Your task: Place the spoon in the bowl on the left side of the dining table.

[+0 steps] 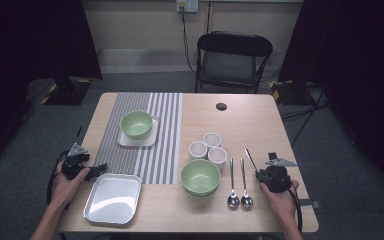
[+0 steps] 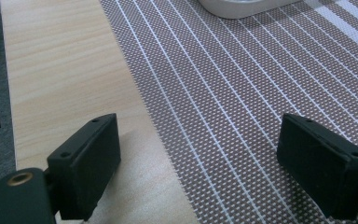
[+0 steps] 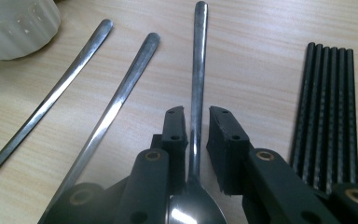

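Right gripper view shows the right tool (image 3: 196,122) with a long, shiny steel spoon (image 3: 198,70) between its jaws. These stand slightly apart, and a gap shows on the right side of the handle. The spoon lies flat on the pale wooden surface (image 3: 261,51), handle pointing away, bowl near the camera, beside two similar spoons (image 3: 116,100). The left tool (image 2: 198,154) is spread wide over a brown striped placemat (image 2: 242,93).

A wooden table (image 1: 280,125) is standing on grey carpeted floor (image 1: 350,165), with a black folding chair (image 1: 233,60) facing it from the far side. Dark curtains (image 1: 30,40) are hanging at both sides, and a cable (image 1: 185,35) is running down the pale rear wall (image 1: 140,30) from a socket (image 1: 187,5).
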